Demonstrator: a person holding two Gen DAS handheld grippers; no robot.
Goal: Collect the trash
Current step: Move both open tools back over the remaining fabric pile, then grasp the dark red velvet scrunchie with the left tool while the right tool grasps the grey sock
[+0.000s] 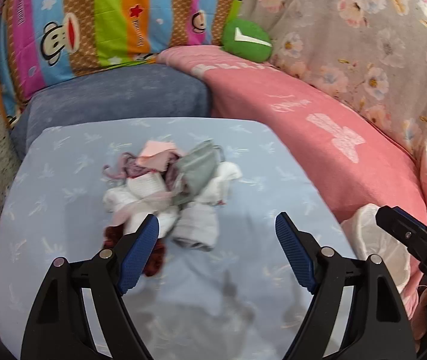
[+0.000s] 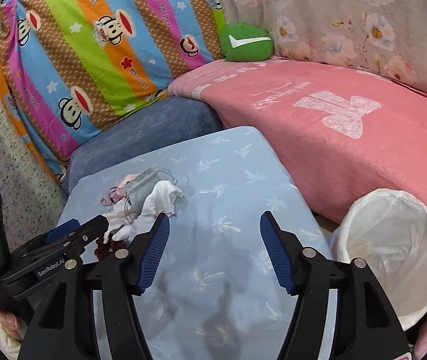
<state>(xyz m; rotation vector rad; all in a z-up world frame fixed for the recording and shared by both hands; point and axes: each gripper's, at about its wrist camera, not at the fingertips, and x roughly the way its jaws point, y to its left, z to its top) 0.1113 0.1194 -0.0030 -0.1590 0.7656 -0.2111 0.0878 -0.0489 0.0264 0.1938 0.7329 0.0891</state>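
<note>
Both grippers sit over the pale blue cushion (image 1: 63,180) with their jaws spread and nothing between the blue pads. From the left wrist camera I see my left gripper (image 1: 216,225) open, its left fingertip (image 1: 150,225) overlapping the near edge of the trash pile (image 1: 168,192), though I cannot tell whether it touches. That pile is a heap of crumpled white, pink, grey and dark red scraps lying around the cushion's middle, at about 11 o'clock from the left gripper's gap. From the right wrist camera, my right gripper (image 2: 213,225) is also open over bare cushion fabric, and the same pile sits at 10 o'clock from it, just past its left fingertip (image 2: 161,225). The left gripper shows at 9 o'clock in that view, with part of a hand (image 2: 9,321) under it. 1 bin with a white liner (image 2: 393,249) stands at 3 o'clock from the right gripper, beside the cushion and against a pink blanket (image 2: 348,150). Farther back, at 12 o'clock, a green round cushion with a white tick (image 2: 246,43) rests between a striped monkey-print pillow (image 2: 93,60) and a floral cover (image 2: 348,15).
</note>
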